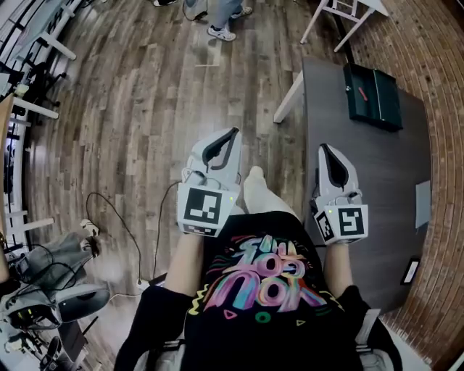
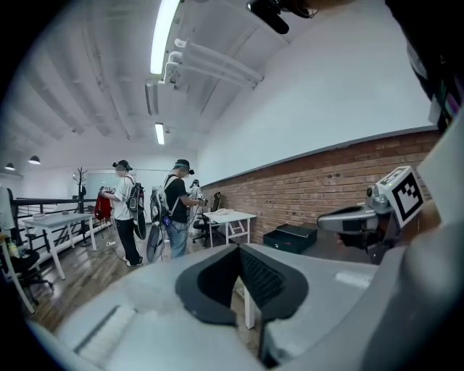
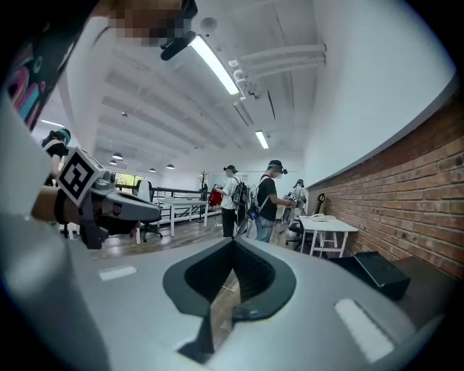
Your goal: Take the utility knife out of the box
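Observation:
A black box (image 1: pixel 373 94) lies closed at the far end of the dark grey table (image 1: pixel 362 181); it also shows in the left gripper view as the box (image 2: pixel 290 238) and in the right gripper view as the box (image 3: pixel 377 272). A small red mark sits on its lid. No utility knife is visible. My left gripper (image 1: pixel 233 132) hangs over the wooden floor to the left of the table, jaws together and empty. My right gripper (image 1: pixel 322 148) hovers over the table's near left part, well short of the box, also shut with nothing in it.
A white table leg (image 1: pixel 288 101) stands at the table's left edge and a white chair (image 1: pixel 348 18) beyond it. A grey card (image 1: pixel 423 204) and a small tag (image 1: pixel 410 271) lie on the table's right side. Cables (image 1: pixel 109 217) trail on the floor at left. People (image 2: pixel 177 210) stand far off.

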### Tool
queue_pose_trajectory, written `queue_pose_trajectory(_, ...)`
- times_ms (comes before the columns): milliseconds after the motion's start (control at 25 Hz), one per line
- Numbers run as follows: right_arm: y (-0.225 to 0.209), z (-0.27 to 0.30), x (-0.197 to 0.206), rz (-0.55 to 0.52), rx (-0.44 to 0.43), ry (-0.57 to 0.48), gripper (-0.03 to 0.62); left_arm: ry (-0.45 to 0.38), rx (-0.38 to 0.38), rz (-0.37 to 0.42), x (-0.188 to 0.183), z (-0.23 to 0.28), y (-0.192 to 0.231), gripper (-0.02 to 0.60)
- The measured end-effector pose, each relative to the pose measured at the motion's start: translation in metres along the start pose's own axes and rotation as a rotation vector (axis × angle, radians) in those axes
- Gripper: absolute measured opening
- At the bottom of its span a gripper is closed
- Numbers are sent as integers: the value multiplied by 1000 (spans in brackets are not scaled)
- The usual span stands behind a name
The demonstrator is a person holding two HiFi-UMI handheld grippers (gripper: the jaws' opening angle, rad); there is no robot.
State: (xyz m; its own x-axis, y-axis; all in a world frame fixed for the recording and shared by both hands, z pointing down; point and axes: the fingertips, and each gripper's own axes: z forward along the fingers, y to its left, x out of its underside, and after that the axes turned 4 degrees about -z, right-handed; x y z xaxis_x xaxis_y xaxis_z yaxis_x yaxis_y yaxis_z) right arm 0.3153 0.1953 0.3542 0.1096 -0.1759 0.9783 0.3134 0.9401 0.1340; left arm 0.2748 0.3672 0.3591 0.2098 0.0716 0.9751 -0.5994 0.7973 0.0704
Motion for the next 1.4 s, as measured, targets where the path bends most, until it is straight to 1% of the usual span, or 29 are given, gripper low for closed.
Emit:
queue_pose_trajectory(280, -20, 43, 3, 4, -1, -9, 0, -5, 9, 34, -6, 41, 14, -1)
queue_pose_trajectory(520, -42, 98, -1, 1, -4, -22, 0, -7, 14, 41, -16, 92, 45, 0)
queue_pose_trajectory(640, -55, 129, 0, -4, -6, -11, 0, -1, 15, 45, -22, 123, 64, 0)
queue_pose_trajectory(960, -115, 206, -10, 22, 18, -13, 0, 3, 33, 70, -55, 211, 97, 0)
queue_pose_trajectory(1200, -151, 240, -13, 44, 48, -25, 0, 2, 41, 93, -73, 256, 112, -1)
queue_pose_trajectory(1400, -171, 252, -17, 59, 74, -39, 0, 4, 66, 117, -82, 281, 111, 0)
